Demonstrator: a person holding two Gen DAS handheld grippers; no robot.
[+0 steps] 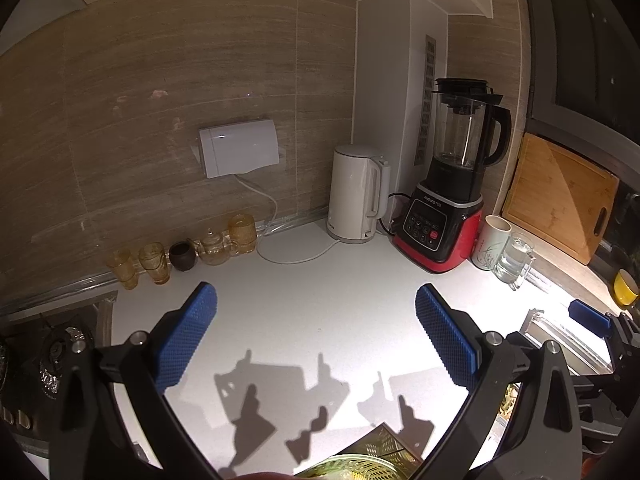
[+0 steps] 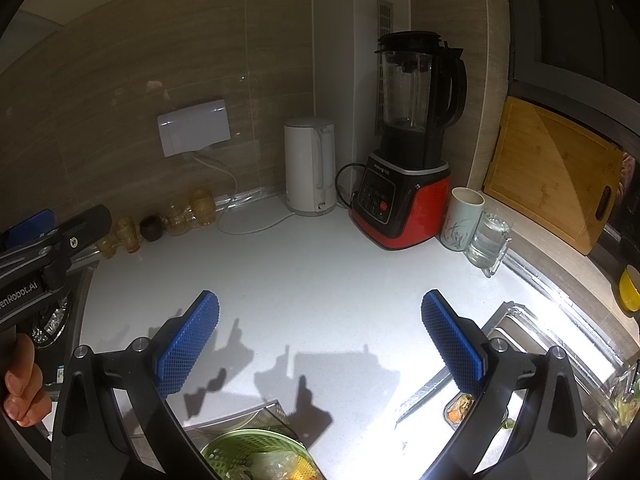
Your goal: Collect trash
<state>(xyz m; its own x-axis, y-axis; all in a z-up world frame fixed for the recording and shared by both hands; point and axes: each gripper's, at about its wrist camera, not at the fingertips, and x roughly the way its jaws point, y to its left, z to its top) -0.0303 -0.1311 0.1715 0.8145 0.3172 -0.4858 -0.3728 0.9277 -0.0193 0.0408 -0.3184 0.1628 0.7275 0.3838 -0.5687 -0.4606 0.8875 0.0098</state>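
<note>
Now both jaws stand released and empty: your left hand-held gripper (image 1: pixel 316 336) and right hand-held gripper (image 2: pixel 320 340) hover over the bare surface (image 2: pixel 304 280). Drop toward the green basket (image 2: pixel 240 446) of scraps just below, approaching squarely.

trash: food scraps (image 2: pixel 276 466) | in green perforated colander (image 2: pixel 224 446) | counter front edge, nr sink

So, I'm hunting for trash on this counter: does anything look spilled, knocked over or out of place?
Nothing is spilled or tipped. The kettle, blender and cups stand upright. Only food scraps show, in the green basket at the front edge and by the sink.
</note>
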